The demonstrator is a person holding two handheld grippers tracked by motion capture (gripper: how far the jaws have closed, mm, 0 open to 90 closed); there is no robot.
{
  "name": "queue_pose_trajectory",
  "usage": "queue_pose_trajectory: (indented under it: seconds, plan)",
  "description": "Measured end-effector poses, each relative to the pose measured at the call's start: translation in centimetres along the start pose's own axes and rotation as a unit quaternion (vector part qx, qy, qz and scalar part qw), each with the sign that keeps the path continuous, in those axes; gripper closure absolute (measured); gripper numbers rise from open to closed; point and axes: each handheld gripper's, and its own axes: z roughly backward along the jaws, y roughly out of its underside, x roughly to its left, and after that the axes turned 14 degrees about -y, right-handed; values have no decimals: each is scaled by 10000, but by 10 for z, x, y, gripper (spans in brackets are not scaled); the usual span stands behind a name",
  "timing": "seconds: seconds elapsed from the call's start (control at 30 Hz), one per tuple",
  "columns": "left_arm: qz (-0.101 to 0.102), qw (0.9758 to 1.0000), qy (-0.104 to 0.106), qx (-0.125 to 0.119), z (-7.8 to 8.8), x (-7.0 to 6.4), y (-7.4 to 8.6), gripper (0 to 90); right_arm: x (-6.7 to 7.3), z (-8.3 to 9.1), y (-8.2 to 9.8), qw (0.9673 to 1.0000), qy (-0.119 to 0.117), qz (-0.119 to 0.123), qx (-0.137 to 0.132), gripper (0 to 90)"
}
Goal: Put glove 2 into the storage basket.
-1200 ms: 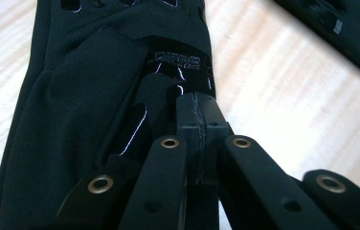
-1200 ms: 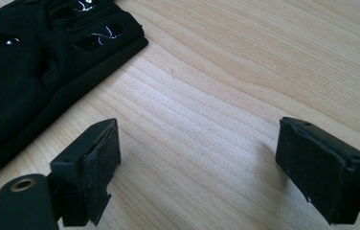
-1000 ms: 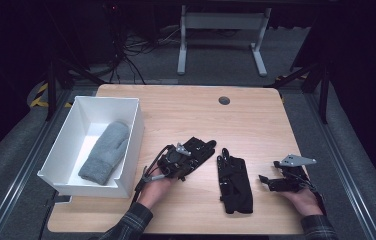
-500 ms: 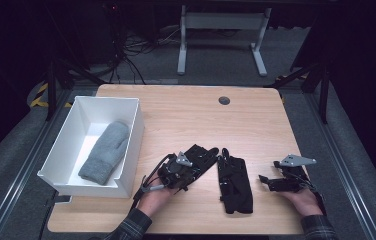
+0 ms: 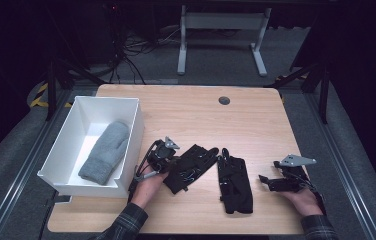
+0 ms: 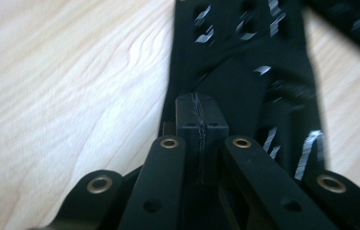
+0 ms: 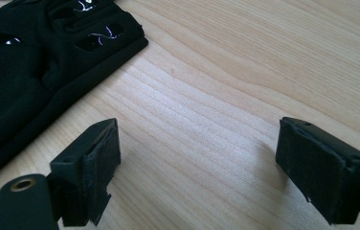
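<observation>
While pinched at its cuff edge, black glove lies mid-table, L gripper jaws clamped tight on fabric, 2nd black glove just beside, R gripper jaws wide apart w/ nothing between, grey mitten in white bin at left.

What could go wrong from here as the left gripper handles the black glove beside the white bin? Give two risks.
1. The left gripper pinches only an edge of the left black glove, so the fabric may slip out.
2. That glove's fingers almost reach the right black glove, which might snag and drag toward the white bin.
</observation>
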Motion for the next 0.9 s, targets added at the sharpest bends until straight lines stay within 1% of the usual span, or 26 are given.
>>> queue_pose_trajectory:
  seconds: [0.03,0.07,0.13,0.2,0.23,0.33,0.37,0.43,0.47,0.67,0.73,0.77,0.8,0.83,0.9]
  plan:
    - [9,9999,33,109,-2,1,1,899,0,0,0,10000,3,-1,-2,159]
    - [1,9999,24,141,-4,0,2,899,0,0,0,10000,1,1,-1,159]
    - [-33,9999,37,156,-4,0,2,899,0,0,0,10000,2,1,-1,159]
    - [-104,9997,72,187,-3,-4,3,899,0,0,0,10000,1,3,0,159]
    - [-176,9995,137,206,-1,-7,4,899,0,0,0,10000,2,2,-1,159]
    - [-233,9989,333,241,2,-12,8,899,0,0,0,10000,1,0,0,159]
    - [-233,9989,333,241,2,-12,8,899,0,0,0,10000,1,0,0,159]
    - [-329,9983,392,281,6,-16,11,899,0,0,0,10000,2,-2,0,159]
    - [-451,9974,485,277,9,-21,13,899,0,0,0,10000,3,2,-1,158]
    - [-581,9947,798,277,14,-33,20,899,0,0,0,10000,2,3,0,158]
    - [-626,9943,825,248,16,-39,22,899,0,0,0,10000,2,2,1,158]
    - [-626,9943,825,248,16,-39,22,899,0,0,0,10000,3,2,0,158]
    - [-654,9936,888,235,18,-43,24,898,0,0,0,10000,4,2,0,158]
    - [-689,9933,901,232,18,-44,24,898,0,0,0,10000,5,1,0,158]
    - [-701,9933,890,209,19,-45,24,898,0,0,0,10000,4,1,0,157]
